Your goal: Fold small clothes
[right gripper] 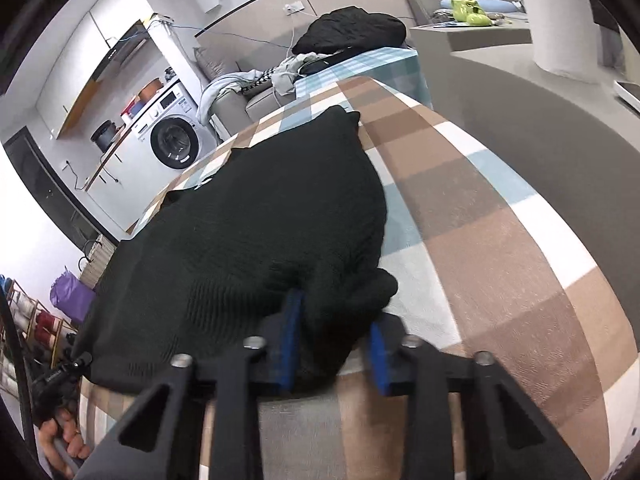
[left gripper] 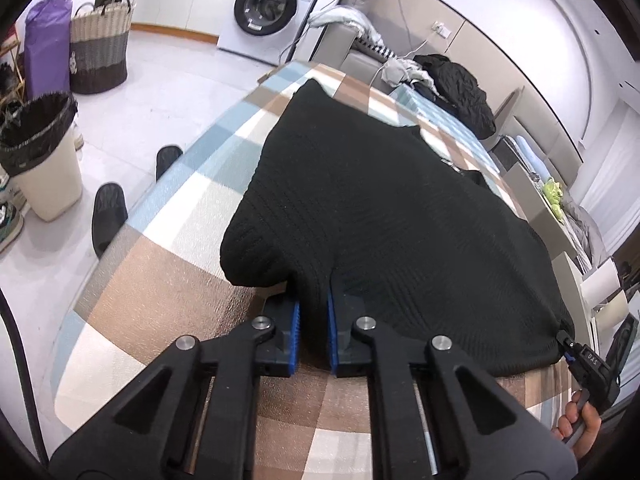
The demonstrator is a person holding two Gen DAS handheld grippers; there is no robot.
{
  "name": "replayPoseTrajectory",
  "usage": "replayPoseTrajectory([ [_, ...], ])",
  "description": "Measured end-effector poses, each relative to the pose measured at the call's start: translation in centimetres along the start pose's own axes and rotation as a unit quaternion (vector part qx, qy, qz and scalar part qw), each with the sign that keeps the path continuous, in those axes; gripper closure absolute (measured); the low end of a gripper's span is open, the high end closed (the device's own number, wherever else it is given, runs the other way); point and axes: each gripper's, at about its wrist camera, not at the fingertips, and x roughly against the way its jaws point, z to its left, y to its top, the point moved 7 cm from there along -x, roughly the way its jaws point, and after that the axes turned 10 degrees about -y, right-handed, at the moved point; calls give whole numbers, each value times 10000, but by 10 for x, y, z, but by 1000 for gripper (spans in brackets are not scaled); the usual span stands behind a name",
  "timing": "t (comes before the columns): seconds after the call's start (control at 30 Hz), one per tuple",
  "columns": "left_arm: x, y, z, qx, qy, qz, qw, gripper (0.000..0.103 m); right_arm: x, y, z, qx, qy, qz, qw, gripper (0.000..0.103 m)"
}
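A black ribbed knit garment (left gripper: 380, 216) lies spread over a bench covered with a brown, white and pale blue checked cloth (left gripper: 172, 264), its body reaching from the near edge toward the far end.

The left gripper (left gripper: 313, 330) holds the near hem at the garment's left corner: a fold of knit runs between the blue pads, and the jaws are closed on it. In the right wrist view, the right gripper (right gripper: 334, 344) has the bunched near right corner of the same garment (right gripper: 260, 232) between its blue pads; the gap there is wider and the frame is blurred, so the jaws seem to be gripping the fabric rather than standing loose around it. The right gripper also shows at the lower right edge of the left wrist view, at the garment's other near corner, with the person's fingers (left gripper: 576, 428) around its handle.

Beyond the bench stand a white front-loading washing machine (left gripper: 272, 8), a woven two-tone laundry basket (left gripper: 100, 46) and a cream bin with a black liner (left gripper: 42, 156). A heap of dark and light clothes (left gripper: 452, 80) lies on a grey sofa (right gripper: 240, 100) past the far end.
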Motion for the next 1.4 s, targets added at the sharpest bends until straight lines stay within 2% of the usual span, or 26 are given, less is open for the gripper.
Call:
replayPoseTrajectory([
  [0.17,22,-7,-4,-66,-78,-85,9999,96,14,-8,-10,-20,140,111,9998,84],
  [0.47,72,-51,-5,-95,-172,-36,9998,95,47,-39,-31,58,304,236,9992,84],
  [0.53,73,-53,-3,-25,-178,33,9998,95,50,-39,-32,74,332,234,9991,79],
  [0.63,73,-58,2,109,-175,118,9997,93,48,-31,-37,-61,390,223,9990,64],
  [0.67,73,-60,4,137,-131,170,9997,91,48,-26,-39,-131,464,184,9987,62],
  [0.77,73,-63,8,229,-132,238,9994,89,45,-14,-41,-333,717,173,9967,61],
  [0.93,71,-60,9,189,-96,247,9995,87,30,4,-38,-489,902,295,9943,61],
  [1.03,71,-60,10,177,-63,256,9995,86,17,10,-40,-465,713,404,9956,62],
  [1.1,70,-59,11,189,-59,263,9995,86,16,11,-35,-292,670,395,9965,75],
  [1.13,70,-59,12,189,-59,266,9995,86,21,12,-28,-60,723,226,9971,92],
  [1.2,70,-59,12,184,-54,253,9995,86,31,15,-22,276,507,-202,9981,93],
  [1.23,70,-58,12,174,-49,254,9995,86,30,15,-22,405,307,-243,9984,93],
  [1.33,71,-57,12,98,2,245,9997,85,11,11,-28,562,-301,28,9980,93],
  [1.4,73,-55,11,44,72,204,9998,82,10,10,-30,590,-494,4,9970,84],
])
